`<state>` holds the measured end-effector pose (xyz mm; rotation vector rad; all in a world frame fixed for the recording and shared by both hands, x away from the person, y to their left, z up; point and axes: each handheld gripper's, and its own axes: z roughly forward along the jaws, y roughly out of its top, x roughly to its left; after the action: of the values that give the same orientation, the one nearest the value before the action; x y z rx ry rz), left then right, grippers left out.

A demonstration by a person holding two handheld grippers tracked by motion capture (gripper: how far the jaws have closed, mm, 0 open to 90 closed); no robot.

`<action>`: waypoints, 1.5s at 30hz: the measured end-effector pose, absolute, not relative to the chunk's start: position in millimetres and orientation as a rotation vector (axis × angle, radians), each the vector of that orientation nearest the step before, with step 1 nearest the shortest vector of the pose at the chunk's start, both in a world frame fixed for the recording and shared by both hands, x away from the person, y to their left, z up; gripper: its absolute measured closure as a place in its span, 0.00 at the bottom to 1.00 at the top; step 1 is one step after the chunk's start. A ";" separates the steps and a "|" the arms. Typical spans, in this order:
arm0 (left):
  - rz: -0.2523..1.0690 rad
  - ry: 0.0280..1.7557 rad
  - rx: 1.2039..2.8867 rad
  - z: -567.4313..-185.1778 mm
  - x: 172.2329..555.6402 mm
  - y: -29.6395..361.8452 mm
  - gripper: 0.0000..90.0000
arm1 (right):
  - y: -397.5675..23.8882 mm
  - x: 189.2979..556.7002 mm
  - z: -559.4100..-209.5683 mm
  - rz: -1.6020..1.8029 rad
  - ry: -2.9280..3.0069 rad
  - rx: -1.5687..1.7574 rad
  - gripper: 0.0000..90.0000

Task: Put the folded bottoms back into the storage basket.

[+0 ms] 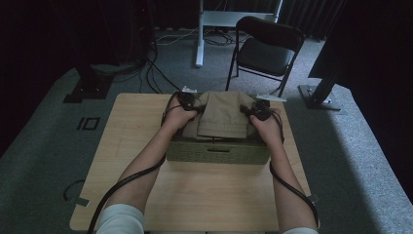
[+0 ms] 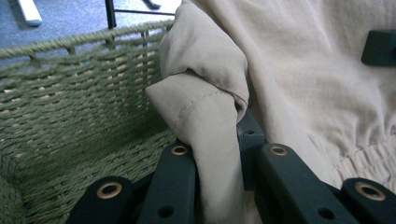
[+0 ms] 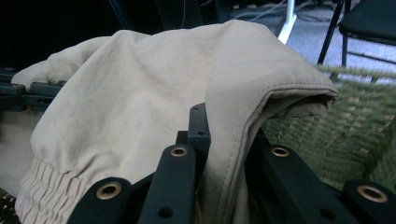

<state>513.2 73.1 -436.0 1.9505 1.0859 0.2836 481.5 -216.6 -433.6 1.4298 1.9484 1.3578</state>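
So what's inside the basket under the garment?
The basket shows bare woven wall and floor beside the folded beige garment, which both grippers, left and right, pinch. Whatever lies beneath the garment is covered.

- A lab or recording studio, not a home: the light wooden table (image 1: 195,195) stands alone on grey carpet (image 1: 44,161).
- Black curtains (image 1: 58,34) close off the dark space behind the table.
- Beyond the table stand a black folding chair (image 1: 267,48), a white stand leg (image 1: 199,39) and loose cables (image 1: 156,73).
- Black tape marks (image 1: 88,123) lie on the carpet left of the table.
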 end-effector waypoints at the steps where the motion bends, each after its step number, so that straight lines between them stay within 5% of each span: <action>1: 0.272 1.093 1.949 -439.7 513.3 72.8 0.91 | -216.6 481.7 -436.6 1.341 1.955 1.432 0.89; 30: 0.331 1.255 1.987 -498.3 526.3 78.2 0.83 | -202.2 501.0 -491.6 1.039 2.074 1.629 0.88; 33: 0.333 1.237 2.028 -502.4 525.0 75.4 0.72 | -200.7 503.9 -493.9 1.003 2.091 1.642 0.69; 35: 0.333 1.237 2.028 -502.4 525.0 75.4 0.63 | -201.1 505.2 -496.1 0.997 2.097 1.635 0.69; 36: 0.378 1.224 2.057 -504.4 523.9 73.2 0.48 | -203.6 506.6 -497.6 0.989 2.088 1.609 0.48; 37: 0.393 1.214 2.065 -503.4 523.6 73.1 0.46 | -204.4 506.8 -497.5 0.994 2.083 1.601 0.43; 45: 0.436 1.207 1.974 -484.5 521.9 75.3 0.29 | -211.4 506.9 -486.1 1.111 2.039 1.558 0.25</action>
<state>521.9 75.3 -484.5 1.9741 1.2073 0.4357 506.9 -211.4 -486.1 1.5583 2.0388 1.1106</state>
